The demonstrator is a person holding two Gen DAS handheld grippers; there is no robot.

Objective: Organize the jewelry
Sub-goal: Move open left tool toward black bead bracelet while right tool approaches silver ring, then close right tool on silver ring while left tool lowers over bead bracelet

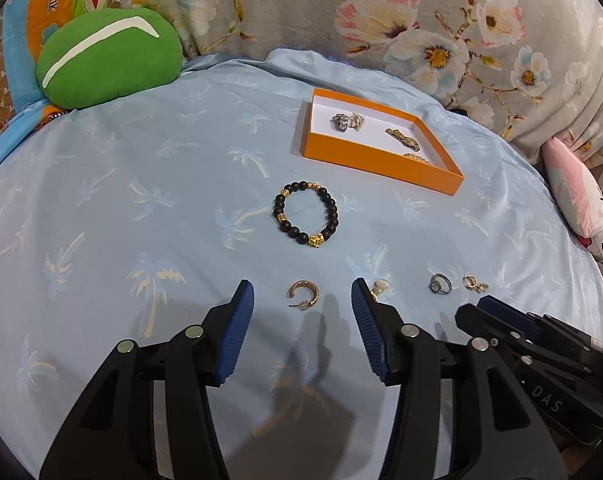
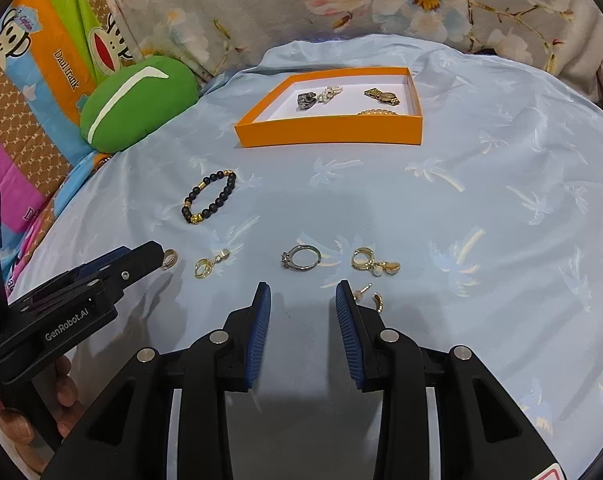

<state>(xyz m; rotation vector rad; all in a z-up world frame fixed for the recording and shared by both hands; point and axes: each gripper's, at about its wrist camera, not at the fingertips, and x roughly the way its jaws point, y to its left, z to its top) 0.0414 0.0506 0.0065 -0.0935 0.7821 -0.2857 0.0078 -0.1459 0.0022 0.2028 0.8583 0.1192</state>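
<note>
Orange tray point(image 1: 375, 162) holds part of the jewelry, the rest lies loose on pale blue cloth point(image 1: 141, 208).

Inside the tray point(image 2: 329, 134) sit 4 pieces: a dark brooch point(image 2: 307, 100), a pearl cluster point(image 2: 330, 93) touching it, a gold clasp piece point(image 2: 382, 96) and a gold chain point(image 2: 377, 112) by the near wall. Nearer lies a black-and-gold bead bracelet point(image 1: 305, 214). A gold hoop earring point(image 1: 304, 294) rests between the tips of the left gripper point(image 1: 303, 300), whose jaws stand wide apart and hold nothing. The right gripper point(image 2: 303, 304) is likewise spread and empty, with a silver ring point(image 2: 301, 258) just ahead, a pearl drop earring point(image 2: 375, 264) beside that, another drop earring point(image 2: 211, 264) to the left, and a small hoop point(image 2: 371, 298) partly hidden behind its right finger. A green cushion point(image 1: 109, 58) sits at the cloth's far left edge.
</note>
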